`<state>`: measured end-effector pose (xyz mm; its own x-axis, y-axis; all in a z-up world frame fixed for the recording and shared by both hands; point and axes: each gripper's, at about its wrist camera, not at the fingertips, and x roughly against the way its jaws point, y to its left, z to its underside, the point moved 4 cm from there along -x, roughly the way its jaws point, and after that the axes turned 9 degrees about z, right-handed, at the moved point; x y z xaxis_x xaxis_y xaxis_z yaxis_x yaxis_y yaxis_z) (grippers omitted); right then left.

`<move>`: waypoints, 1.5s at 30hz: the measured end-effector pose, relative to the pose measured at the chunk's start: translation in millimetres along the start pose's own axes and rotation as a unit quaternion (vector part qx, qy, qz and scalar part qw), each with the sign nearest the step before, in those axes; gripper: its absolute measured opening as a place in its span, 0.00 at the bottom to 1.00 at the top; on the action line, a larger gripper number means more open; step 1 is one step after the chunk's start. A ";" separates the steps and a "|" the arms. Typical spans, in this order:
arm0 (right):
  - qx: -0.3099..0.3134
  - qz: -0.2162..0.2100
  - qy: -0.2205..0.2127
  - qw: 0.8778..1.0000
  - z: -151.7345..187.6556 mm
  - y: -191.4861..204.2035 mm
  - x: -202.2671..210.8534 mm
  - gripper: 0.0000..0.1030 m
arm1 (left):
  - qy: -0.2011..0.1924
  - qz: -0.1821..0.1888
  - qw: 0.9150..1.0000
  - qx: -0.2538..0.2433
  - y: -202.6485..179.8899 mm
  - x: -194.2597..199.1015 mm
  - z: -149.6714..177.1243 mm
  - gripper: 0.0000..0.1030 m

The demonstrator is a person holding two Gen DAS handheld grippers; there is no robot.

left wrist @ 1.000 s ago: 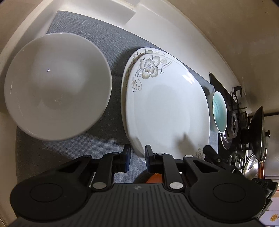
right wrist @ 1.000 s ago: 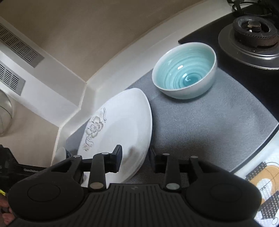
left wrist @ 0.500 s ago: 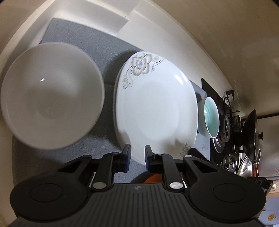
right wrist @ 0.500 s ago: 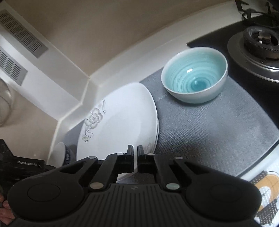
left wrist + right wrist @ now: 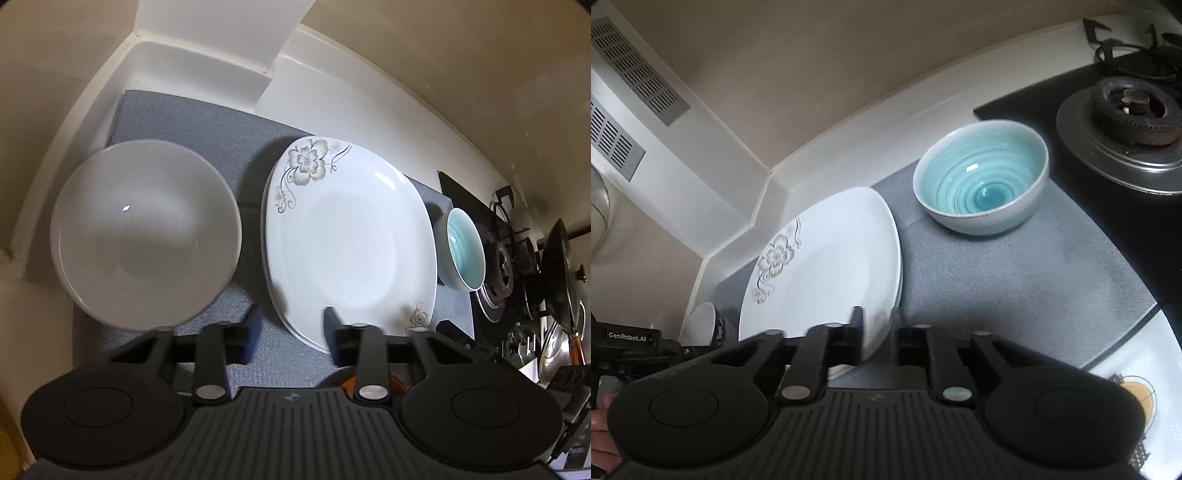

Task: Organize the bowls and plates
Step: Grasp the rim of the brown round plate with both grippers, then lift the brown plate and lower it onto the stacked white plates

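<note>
On the grey mat (image 5: pixel 236 147), both tools' jaws are now opening, earlier shut.

Kitchen corner, dim warm light.
Beige wall (image 5: pixel 424 55) beyond the tongs, white counter (image 5: pixel 849 155), louvred vents (image 5: pixel 639 77) upper left.

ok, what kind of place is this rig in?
Almost certainly a home kitchen counter: a gas burner sits beside a grey mat holding a floral plate and a teal bowl, and pot lids are stored past the stove.

two bowls (image 5: pixel 146 236) (image 5: pixel 461 251); one stack of plates (image 5: pixel 351 243); one mat (image 5: pixel 997 280)
</note>
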<state>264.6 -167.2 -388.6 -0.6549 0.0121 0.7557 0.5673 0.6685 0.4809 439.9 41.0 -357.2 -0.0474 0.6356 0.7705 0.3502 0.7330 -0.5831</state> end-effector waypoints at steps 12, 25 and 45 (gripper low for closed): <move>0.046 0.034 0.009 0.998 -6.4 13.8 -21.9 0.04 | 0.013 -0.038 0.999 -0.009 -4.1 -22.1 -0.2 0.17; 0.076 0.054 0.065 0.994 44.7 -23.9 33.5 0.46 | 0.084 -0.136 0.973 -0.164 -72.5 -35.8 93.2 0.48; 0.157 0.047 0.095 0.982 102.4 -1.0 40.8 0.32 | 0.083 -0.153 0.970 -0.171 -70.2 -63.1 114.0 0.27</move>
<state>186.1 -91.2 -403.8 -0.4848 -0.0334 0.8740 0.4193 0.8681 0.2658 311.6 -22.9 -394.3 -0.0571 0.3323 0.9414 0.6353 0.7395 -0.2225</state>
